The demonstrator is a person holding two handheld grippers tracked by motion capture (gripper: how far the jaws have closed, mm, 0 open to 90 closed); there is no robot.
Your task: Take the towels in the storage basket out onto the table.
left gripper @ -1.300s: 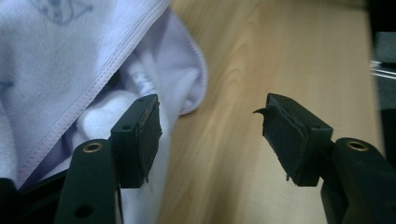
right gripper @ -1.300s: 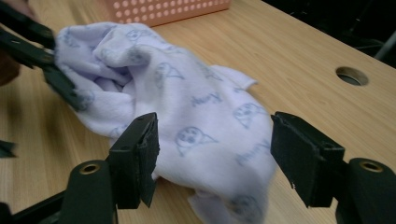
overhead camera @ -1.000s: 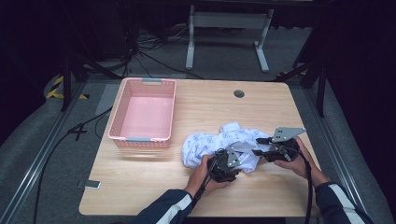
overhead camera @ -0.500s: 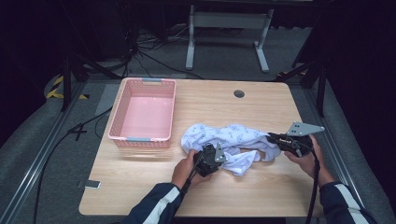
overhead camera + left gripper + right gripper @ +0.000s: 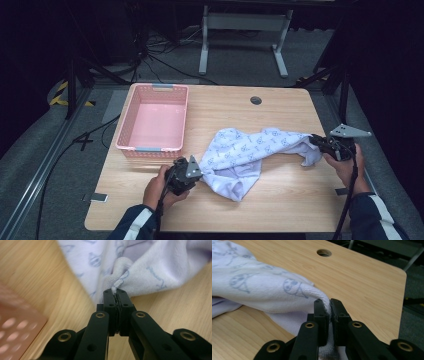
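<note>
1. White fleece cloth (image 5: 250,150) with a faint blue print lies stretched across the wooden table (image 5: 280,107), running from about 8 o'clock to 3 o'clock of the table's middle.
2. Change since half a second back: my two grippers have drawn well apart. The cloth was a bunched heap between them then; now it is pulled out long, with one fold sagging toward 6 o'clock. I judge this is the spreading step, with the cloth not yet flat, so more pull or a lift is likely needed.
3. Left gripper (image 5: 192,172): jaws pressed together on a pinched corner of the cloth (image 5: 125,277), only a sliver of fabric between them in the left gripper view. It sits near the table's 7 o'clock, just beside the basket's near end.
4. Right gripper (image 5: 320,141): jaws likewise closed tight on a cloth edge (image 5: 287,293), which wraps over the tips in the right gripper view. It sits at the table's 3 o'clock edge.
5. Count: one cloth; one pink basket (image 5: 127,132), nothing in it, at 10 o'clock; two grippers, one per hand; one cable hole (image 5: 256,100) at 12 o'clock.
6. Risk, as I judge it: fleece held at the jaw tips could slip if I tug harder.
</note>
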